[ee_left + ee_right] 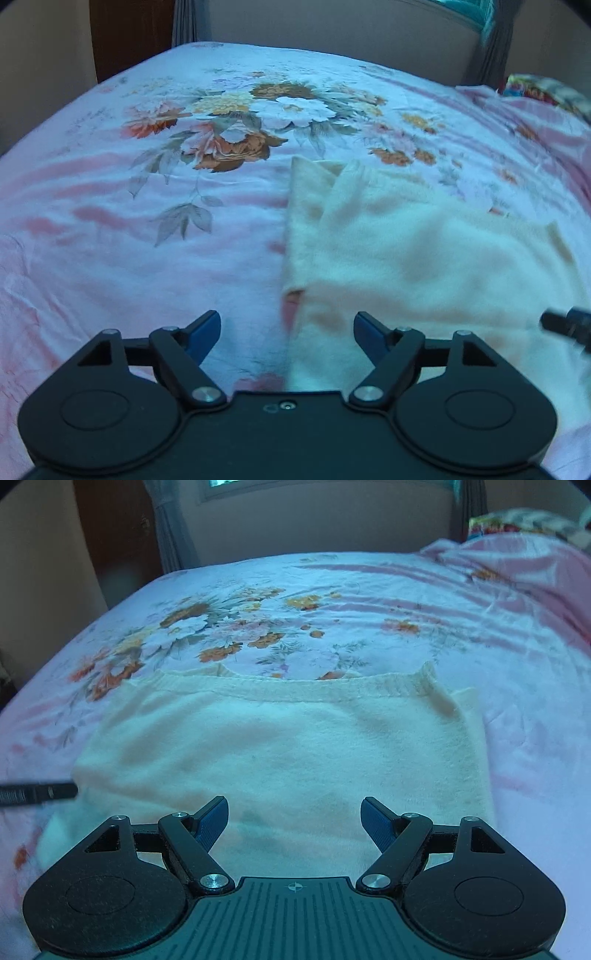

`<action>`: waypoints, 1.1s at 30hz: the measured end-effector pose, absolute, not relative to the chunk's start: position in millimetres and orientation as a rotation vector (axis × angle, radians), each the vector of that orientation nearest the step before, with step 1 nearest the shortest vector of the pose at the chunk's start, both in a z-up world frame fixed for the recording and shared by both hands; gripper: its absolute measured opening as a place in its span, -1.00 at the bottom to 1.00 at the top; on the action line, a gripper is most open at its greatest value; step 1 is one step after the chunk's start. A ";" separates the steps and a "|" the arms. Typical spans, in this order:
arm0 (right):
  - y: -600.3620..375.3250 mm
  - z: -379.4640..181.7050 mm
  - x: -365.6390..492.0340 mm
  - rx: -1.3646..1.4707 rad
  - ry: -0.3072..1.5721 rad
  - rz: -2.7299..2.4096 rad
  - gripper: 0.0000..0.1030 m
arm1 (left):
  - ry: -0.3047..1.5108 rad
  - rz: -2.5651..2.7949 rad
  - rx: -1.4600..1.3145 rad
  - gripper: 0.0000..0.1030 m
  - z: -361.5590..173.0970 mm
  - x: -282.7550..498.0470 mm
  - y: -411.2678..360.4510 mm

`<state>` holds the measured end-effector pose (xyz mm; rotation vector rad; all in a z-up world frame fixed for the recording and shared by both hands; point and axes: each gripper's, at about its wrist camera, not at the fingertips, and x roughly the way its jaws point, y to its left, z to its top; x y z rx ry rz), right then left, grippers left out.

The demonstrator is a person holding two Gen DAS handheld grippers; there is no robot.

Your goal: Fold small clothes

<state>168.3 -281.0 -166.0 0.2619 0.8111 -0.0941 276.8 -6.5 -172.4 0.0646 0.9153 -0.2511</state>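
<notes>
The cream sweater lies flat on the bed sheet; it looks soft, light and floppy. Both the left gripper and the right gripper are released and hold nothing. I would pinch its near corners.

Dim room, strong blue-cyan cast noted across both views. Daylight admitted through window at top edge; bright patch clipped there. Bedsheet washed pale at far side, pinker and darker toward near corners. Soft shadow seen below left gripper. Cream garment rendered soft, knit texture smeared; ribbed edge sharper. Fisheye bowing marked: bed edge curved, corners vignetted black. Dark tip at right edge of left view blurred.
</notes>
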 end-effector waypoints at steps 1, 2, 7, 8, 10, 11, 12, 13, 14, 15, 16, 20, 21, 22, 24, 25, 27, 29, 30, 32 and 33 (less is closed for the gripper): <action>-279.6 -165.6 170.1 0.282 0.809 -0.082 0.52 | 0.916 -0.238 0.058 0.49 -172.9 278.1 -3.8; -275.2 -165.0 172.3 0.282 0.809 -0.072 0.52 | 0.922 -0.229 0.036 0.48 -173.2 279.8 -0.1; -240.8 -174.5 190.7 0.211 0.841 -0.036 0.52 | 0.927 -0.228 0.014 0.48 -170.3 279.6 7.5; -239.0 -176.6 192.4 0.195 0.844 -0.054 0.52 | 0.926 -0.231 0.020 0.48 -169.8 279.5 7.6; -244.5 -180.6 191.3 0.189 0.855 -0.089 0.52 | 0.925 -0.233 0.029 0.48 -169.5 280.4 7.0; -250.0 -181.8 188.6 0.184 0.867 -0.111 0.52 | 0.925 -0.237 0.030 0.49 -169.5 281.8 6.5; -257.3 -181.0 182.8 0.186 0.864 -0.131 0.52 | 0.926 -0.241 0.029 0.49 -169.8 283.4 5.9; -265.4 -178.1 175.0 0.203 0.848 -0.147 0.52 | 0.928 -0.245 0.027 0.51 -170.6 285.5 4.8; -274.0 -174.4 166.3 0.234 0.823 -0.151 0.52 | 0.933 -0.248 0.025 0.54 -172.1 287.3 3.5; -281.7 -170.4 158.6 0.267 0.799 -0.146 0.52 | 0.942 -0.252 0.022 0.57 -174.3 289.6 1.7; -287.6 -166.8 151.7 0.291 0.780 -0.145 0.52 | 0.953 -0.255 0.018 0.59 -176.8 291.5 -0.2; -296.2 -160.1 140.7 0.313 0.782 -0.137 0.52 | 0.987 -0.258 -0.005 0.61 -187.0 298.3 -5.5; -296.8 -160.2 139.6 0.317 0.787 -0.134 0.52 | 0.988 -0.257 -0.011 0.62 -188.1 298.5 -6.2; -296.3 -160.0 138.1 0.315 0.789 -0.132 0.52 | 0.984 -0.259 -0.013 0.63 -188.6 298.6 -7.1; -294.7 -159.9 136.9 0.310 0.788 -0.128 0.52 | 0.975 -0.267 -0.011 0.57 -189.4 298.7 -9.4; -293.7 -159.7 136.4 0.313 0.786 -0.124 0.52 | 0.970 -0.273 -0.010 0.50 -189.9 298.9 -10.5; -292.2 -160.1 137.8 0.314 0.782 -0.117 0.52 | 0.967 -0.291 -0.011 0.36 -191.2 300.0 -13.6; -290.6 -161.1 139.4 0.319 0.780 -0.106 0.52 | 0.963 -0.296 -0.011 0.33 -192.0 301.2 -16.5; -289.4 -161.4 140.6 0.320 0.780 -0.097 0.52 | 0.961 -0.302 -0.011 0.33 -192.5 301.7 -17.8; -286.6 -162.0 142.5 0.318 0.776 -0.087 0.52 | 0.961 -0.314 -0.024 0.31 -193.5 304.2 -18.7; -286.1 -162.7 143.6 0.318 0.773 -0.082 0.52 | 0.961 -0.325 -0.045 0.26 -193.8 305.5 -17.8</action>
